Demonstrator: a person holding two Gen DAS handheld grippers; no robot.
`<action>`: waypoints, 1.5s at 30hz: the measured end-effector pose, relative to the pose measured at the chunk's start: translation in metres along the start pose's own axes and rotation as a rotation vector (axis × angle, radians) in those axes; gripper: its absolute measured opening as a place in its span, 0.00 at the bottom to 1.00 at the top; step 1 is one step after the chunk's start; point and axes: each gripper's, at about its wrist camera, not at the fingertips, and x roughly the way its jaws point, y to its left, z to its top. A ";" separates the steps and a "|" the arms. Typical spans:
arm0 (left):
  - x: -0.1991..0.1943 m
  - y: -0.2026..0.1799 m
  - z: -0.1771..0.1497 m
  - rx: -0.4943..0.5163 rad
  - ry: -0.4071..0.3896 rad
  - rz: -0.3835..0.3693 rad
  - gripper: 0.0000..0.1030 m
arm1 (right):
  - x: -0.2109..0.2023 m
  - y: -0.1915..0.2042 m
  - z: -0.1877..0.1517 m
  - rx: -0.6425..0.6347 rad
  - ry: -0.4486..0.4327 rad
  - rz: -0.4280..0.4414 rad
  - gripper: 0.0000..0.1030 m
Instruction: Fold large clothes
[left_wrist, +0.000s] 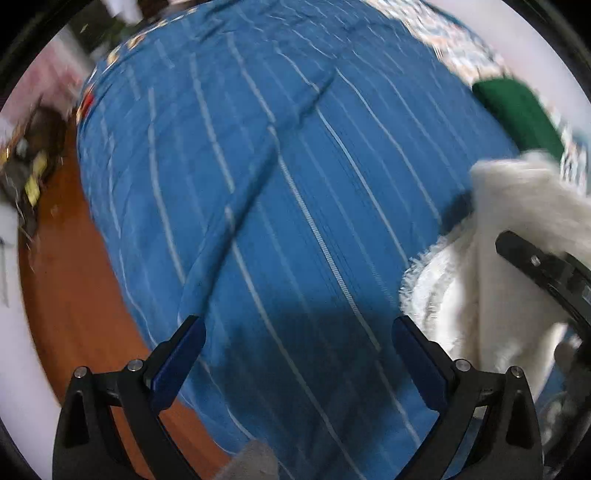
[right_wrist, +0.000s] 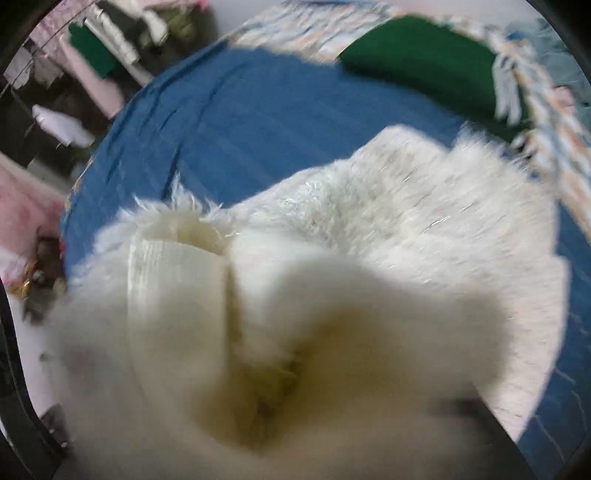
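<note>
A fluffy white sweater (right_wrist: 388, 229) lies on a blue striped bedsheet (left_wrist: 258, 166). In the right wrist view its bunched fabric and ribbed cuff (right_wrist: 173, 280) fill the foreground and hide my right gripper's fingers. In the left wrist view the sweater (left_wrist: 480, 266) is at the right, with the right gripper's black body (left_wrist: 546, 273) against it. My left gripper (left_wrist: 295, 362) is open and empty, its blue-padded fingers (left_wrist: 177, 365) spread above the bare sheet, left of the sweater.
A folded green garment (left_wrist: 517, 114) lies at the far right of the bed, also in the right wrist view (right_wrist: 424, 62). A patterned quilt (right_wrist: 546, 122) lies behind it. An orange-brown floor (left_wrist: 74, 277) borders the bed's left edge, with clutter (left_wrist: 29, 166) beyond.
</note>
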 end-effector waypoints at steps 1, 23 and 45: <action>-0.006 0.006 -0.002 -0.026 -0.006 -0.038 1.00 | -0.003 -0.001 0.001 0.001 0.003 0.036 0.64; 0.016 -0.079 0.019 -0.090 -0.023 -0.468 0.11 | -0.083 -0.204 -0.087 0.484 0.085 0.141 0.71; -0.014 -0.056 0.030 0.129 -0.092 -0.081 0.89 | -0.048 -0.169 -0.021 0.352 0.268 0.049 0.37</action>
